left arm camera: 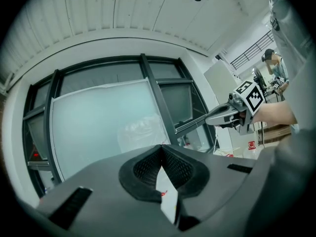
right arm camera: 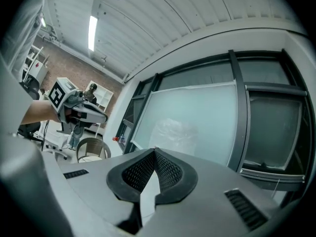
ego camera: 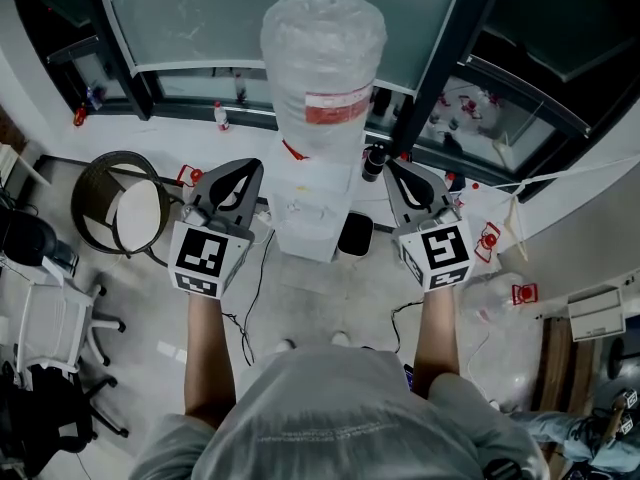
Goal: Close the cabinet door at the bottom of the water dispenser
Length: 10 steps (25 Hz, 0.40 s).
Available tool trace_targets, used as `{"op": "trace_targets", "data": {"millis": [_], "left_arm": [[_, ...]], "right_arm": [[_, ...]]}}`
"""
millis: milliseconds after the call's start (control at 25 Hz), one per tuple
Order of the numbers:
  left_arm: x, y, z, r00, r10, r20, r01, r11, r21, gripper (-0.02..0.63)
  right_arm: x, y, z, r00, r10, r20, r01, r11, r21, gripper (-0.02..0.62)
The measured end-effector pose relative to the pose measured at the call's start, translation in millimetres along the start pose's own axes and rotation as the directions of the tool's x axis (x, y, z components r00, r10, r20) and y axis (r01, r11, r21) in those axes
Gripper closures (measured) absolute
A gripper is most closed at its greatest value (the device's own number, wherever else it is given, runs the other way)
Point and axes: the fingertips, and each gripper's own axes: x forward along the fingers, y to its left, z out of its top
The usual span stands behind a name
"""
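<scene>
- Directly before the person stands the water dispenser [ego camera: 308, 218], a white column against the window [ego camera: 220, 18], carrying a plastic-wrapped bottle [ego camera: 322, 68] on top.
- The cabinet door at the dispenser's foot cannot be made out from above. A dark rounded shape [ego camera: 355, 234] sits just right of the dispenser's base, and I cannot tell what it is.
- Left tongs [ego camera: 250, 168]: held just left of the dispenser at about its top edge and apart from it. In the left gripper view the left tongs [left arm camera: 161, 147] have their tips pressed together with nothing between them.
- Right tongs [ego camera: 392, 166]: held just right of the dispenser, level with the left pair. In the right gripper view the right tongs [right arm camera: 155, 151] are likewise fully closed and empty.
- A round wicker chair [ego camera: 120, 203] stands well left of the dispenser.
</scene>
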Motion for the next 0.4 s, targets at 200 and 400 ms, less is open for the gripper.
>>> {"op": "trace_targets", "data": {"millis": [200,400], "left_arm": [[0.4,-1.3,-3.3,1.000,-0.009,-0.007,0.009,1.000,0.000,0.589],[0.5,-2.6,-4.8,1.000,-0.012,-0.012,0.012,1.000,0.005,0.589]], "right_arm": [[0.2,0.1,-2.8,1.000,0.002,0.001,-0.002,1.000,0.024,0.568],[0.2,0.8,-4.6,1.000,0.002,-0.004,-0.002,1.000,0.026,0.568]]}}
